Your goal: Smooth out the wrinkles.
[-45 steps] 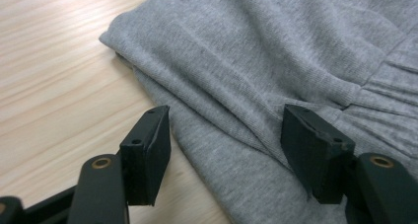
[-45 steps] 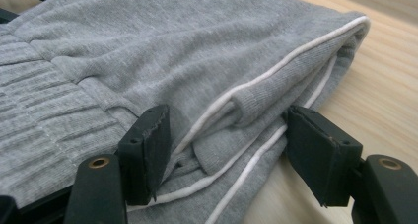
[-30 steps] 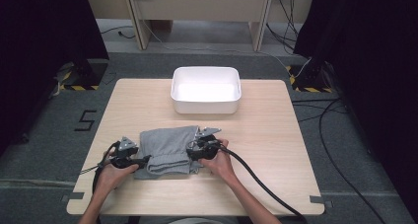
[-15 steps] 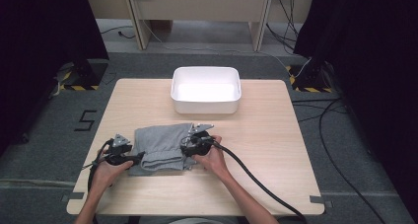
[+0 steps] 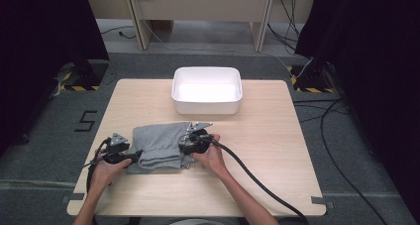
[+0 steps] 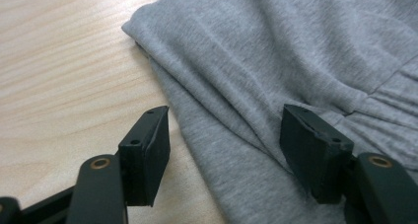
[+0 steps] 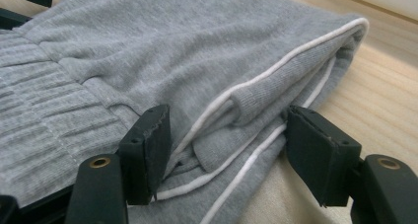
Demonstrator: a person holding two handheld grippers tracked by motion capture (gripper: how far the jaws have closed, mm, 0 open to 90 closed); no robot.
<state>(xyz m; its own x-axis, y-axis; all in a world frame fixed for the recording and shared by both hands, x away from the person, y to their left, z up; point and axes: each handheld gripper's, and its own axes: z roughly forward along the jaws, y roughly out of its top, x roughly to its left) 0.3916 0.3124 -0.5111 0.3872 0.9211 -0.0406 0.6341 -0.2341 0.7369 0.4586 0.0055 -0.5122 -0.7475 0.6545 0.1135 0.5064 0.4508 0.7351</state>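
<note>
Grey folded knit garment (image 5: 162,146) lies near the table's (image 5: 277,150) front-left edge; your left gripper (image 6: 224,145) and right gripper (image 7: 227,145) straddle its ends, jaws open—close both next to lift.

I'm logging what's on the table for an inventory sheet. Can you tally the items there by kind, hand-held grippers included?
Folded grey garment: 1
White bin: 1
Hand-held grippers: 2, the left hand-held gripper and the right hand-held gripper, one at each end of the garment
Total: 4
</note>
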